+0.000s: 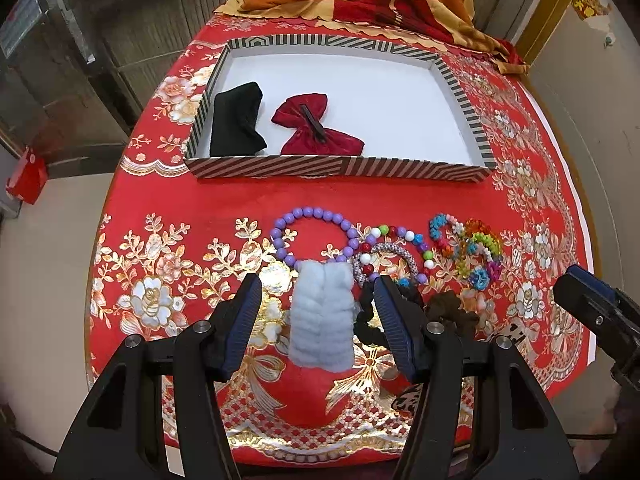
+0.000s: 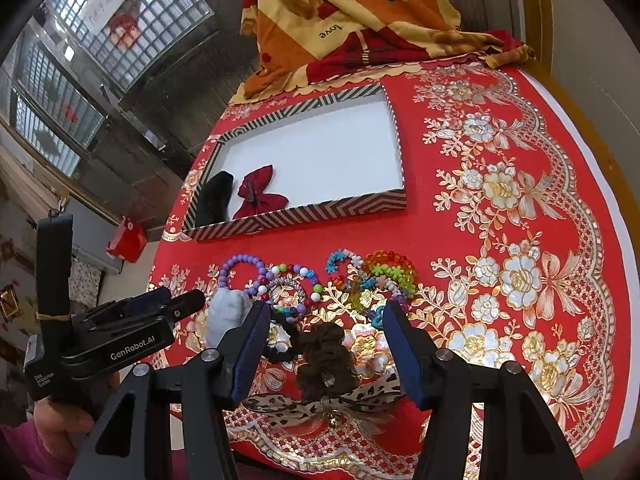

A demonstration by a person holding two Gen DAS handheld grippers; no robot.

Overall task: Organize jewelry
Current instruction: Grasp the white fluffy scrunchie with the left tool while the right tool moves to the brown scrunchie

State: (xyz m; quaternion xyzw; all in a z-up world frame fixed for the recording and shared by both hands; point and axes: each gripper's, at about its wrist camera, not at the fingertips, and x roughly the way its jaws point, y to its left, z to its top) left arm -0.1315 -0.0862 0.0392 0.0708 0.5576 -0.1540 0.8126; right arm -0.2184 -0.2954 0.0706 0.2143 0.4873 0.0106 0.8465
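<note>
Leopard-print bow (image 2: 320,402) clear only from right wrist; left claw (image 1: 318,316), right claw (image 2: 326,344) both spread.

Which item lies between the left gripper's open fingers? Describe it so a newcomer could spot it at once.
Start at the striped tray on the red tablecloth, then come toward the camera past the row of bead bracelets. Just below the purple bracelet lies a pale blue fluffy scrunchie, inside the left gripper. It is the only soft, pale item; its neighbours are beads or dark scrunchies.
</note>
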